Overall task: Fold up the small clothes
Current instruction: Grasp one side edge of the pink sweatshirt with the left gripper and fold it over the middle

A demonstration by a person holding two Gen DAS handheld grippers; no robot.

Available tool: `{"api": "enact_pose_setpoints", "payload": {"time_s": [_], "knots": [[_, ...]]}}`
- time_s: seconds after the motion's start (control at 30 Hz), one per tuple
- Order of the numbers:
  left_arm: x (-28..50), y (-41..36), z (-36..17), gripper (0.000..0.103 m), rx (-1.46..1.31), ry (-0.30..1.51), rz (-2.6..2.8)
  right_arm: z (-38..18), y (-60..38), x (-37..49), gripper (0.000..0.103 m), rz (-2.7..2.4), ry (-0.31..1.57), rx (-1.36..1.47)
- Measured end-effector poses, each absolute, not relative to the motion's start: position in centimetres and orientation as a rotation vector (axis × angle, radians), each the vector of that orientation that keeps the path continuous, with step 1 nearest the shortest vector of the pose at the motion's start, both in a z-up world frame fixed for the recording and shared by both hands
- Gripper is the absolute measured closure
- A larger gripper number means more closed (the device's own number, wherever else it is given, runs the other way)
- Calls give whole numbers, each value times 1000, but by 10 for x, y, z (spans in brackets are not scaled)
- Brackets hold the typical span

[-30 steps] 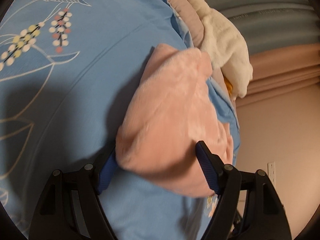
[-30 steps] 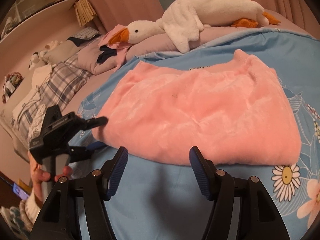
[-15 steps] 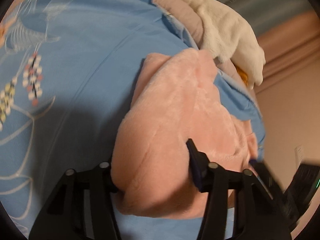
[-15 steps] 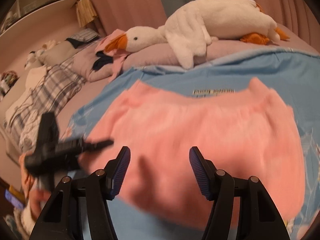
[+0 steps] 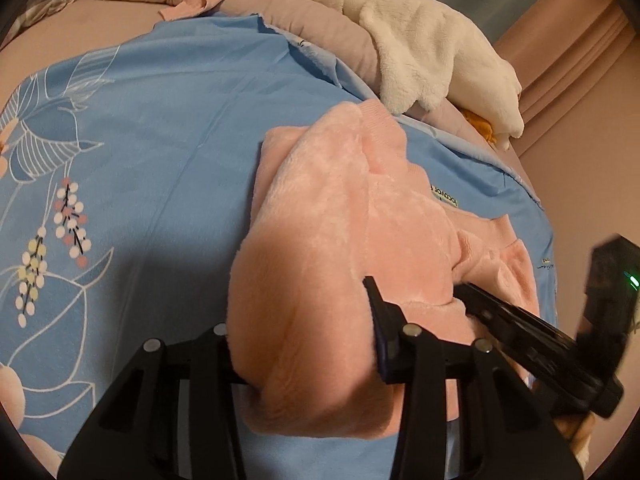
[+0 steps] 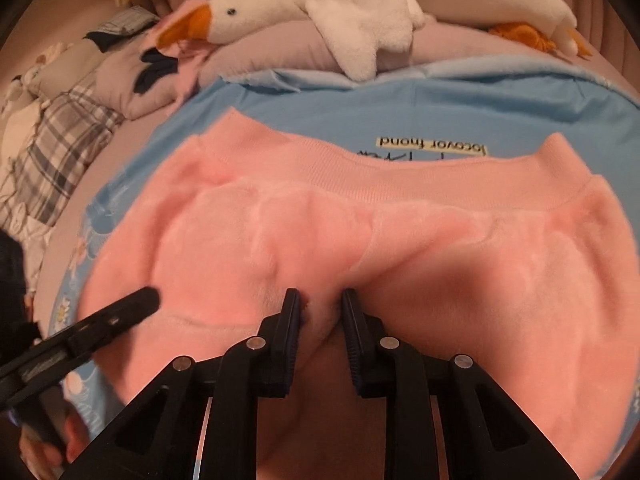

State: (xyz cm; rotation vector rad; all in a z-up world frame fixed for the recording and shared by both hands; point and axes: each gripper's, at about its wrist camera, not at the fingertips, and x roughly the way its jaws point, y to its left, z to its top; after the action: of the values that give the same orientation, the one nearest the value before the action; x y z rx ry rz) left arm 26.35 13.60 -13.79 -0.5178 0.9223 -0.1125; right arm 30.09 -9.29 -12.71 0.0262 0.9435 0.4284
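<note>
A pink fleece garment (image 5: 352, 208) lies on a blue flowered sheet (image 5: 160, 140). My left gripper (image 5: 304, 320) is closing on a thick fold at one end; the fleece bulges between the jaws and hides the left finger. In the right wrist view the same garment (image 6: 360, 232) spreads wide, with its ribbed band at the far side. My right gripper (image 6: 320, 300) is closing on a pinched ridge of its near edge, pads pressing the fleece. Each gripper shows in the other's view: the right gripper (image 5: 472, 296) at the right, the left gripper (image 6: 144, 300) at lower left.
A white plush goose (image 6: 360, 12) lies across mauve pillows beyond the blue sheet (image 6: 440, 112). Plaid bedding (image 6: 52, 148) and loose clothes sit at the far left. A person's hand (image 6: 52, 452) holds the left gripper. The bed's edge and a pink wall (image 5: 580, 160) are to the right.
Both pairs of jaws have narrowed onto the pink garment. The right gripper moved forward to its near edge and pinched it. The left gripper rolled and gathered a thick fold.
</note>
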Motion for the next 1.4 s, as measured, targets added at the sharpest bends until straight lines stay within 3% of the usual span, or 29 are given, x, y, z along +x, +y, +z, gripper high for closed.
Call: {"api": "enact_pose_setpoints", "payload": {"time_s": [0.4,1.03,1.1,1.17,1.3,1.33,1.4], "knots": [[267,123,-122,66,-442,907,-105,-150,-83,271,78,419,918,-113],[273,10,-29,72,-178,719,-246,-130,-229,259,76,577,749,669],[272,-16,-26,72,-124,713,-276,-134,-245,260,69,593,733,762],[270,-36,-28,72,-79,712,-304,-137,-259,259,54,586,718,847],[266,-78,-38,77,-5,718,-367,-148,-292,258,47,600,671,1035],[265,-93,-44,84,19,728,-398,-151,-297,257,36,604,663,1071],[265,-111,-58,82,53,767,-440,-156,-308,260,27,630,649,1155]]}}
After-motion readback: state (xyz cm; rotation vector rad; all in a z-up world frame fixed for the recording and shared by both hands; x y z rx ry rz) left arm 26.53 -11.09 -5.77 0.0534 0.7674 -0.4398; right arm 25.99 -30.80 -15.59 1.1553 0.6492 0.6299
